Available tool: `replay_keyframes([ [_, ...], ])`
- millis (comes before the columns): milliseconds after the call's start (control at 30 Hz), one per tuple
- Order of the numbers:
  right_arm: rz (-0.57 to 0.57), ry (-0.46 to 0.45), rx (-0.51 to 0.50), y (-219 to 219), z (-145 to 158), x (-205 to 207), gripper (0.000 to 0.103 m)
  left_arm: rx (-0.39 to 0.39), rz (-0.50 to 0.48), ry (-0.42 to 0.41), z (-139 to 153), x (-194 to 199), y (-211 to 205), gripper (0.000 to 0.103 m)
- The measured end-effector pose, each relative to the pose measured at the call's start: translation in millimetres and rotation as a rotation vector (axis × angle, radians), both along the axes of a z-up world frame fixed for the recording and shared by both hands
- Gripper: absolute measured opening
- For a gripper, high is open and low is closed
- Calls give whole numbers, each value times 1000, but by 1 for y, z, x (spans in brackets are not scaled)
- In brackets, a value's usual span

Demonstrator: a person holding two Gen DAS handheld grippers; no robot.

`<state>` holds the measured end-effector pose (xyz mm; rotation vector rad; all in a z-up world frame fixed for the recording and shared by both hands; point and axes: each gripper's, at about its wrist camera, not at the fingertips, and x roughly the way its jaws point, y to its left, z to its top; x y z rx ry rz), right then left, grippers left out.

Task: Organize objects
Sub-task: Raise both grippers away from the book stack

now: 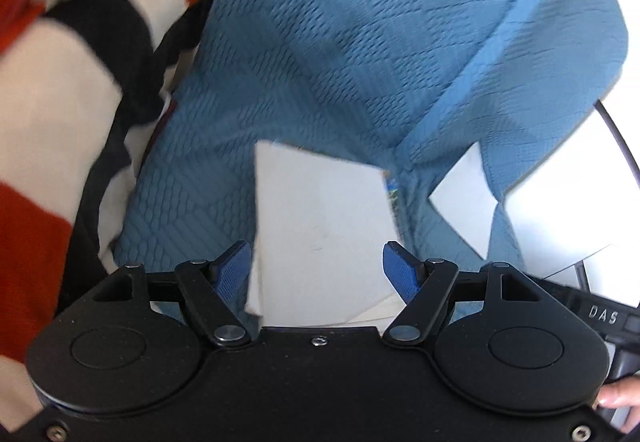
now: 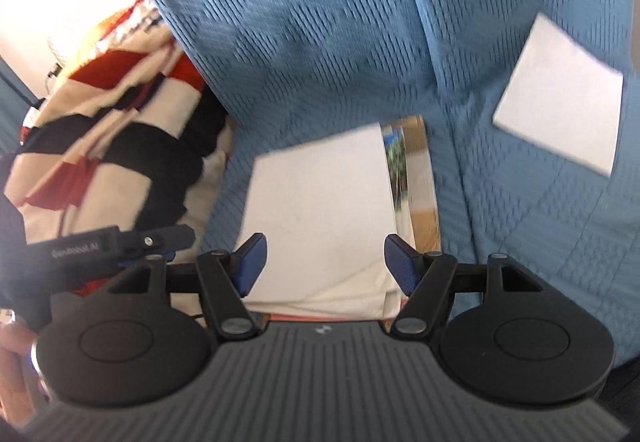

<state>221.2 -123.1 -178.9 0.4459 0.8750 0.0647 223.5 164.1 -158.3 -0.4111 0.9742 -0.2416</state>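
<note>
Left wrist view: your left gripper [image 1: 318, 266] has its fingers spread and empty above the white paper stack [image 1: 320, 226] on the blue quilt [image 1: 340, 41]; keep them clear so no sheet shifts. Your right gripper [image 2: 324, 264] is spread and empty too. One loose white sheet [image 2: 560, 93] lies well apart, to gather next, I'd judge. No container shows.
</note>
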Motion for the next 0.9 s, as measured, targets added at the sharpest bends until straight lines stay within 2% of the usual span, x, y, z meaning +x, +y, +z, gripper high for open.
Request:
replay_keyframes([
  [133, 3, -68, -21, -3, 27, -11, 68, 40, -23, -73, 32, -9, -17, 72],
  [400, -16, -175, -52, -19, 66, -45, 68, 52, -48, -171, 80, -29, -53, 74],
  [500, -29, -198, -71, -28, 75, -59, 68, 47, -57, -203, 87, -38, -68, 75],
  [667, -58, -228, -124, -40, 86, -82, 68, 39, -99, -202, 92, -50, -95, 75],
  [900, -104, -232, -161, -56, 83, -109, 68, 37, -133, -228, 99, -65, -123, 77],
])
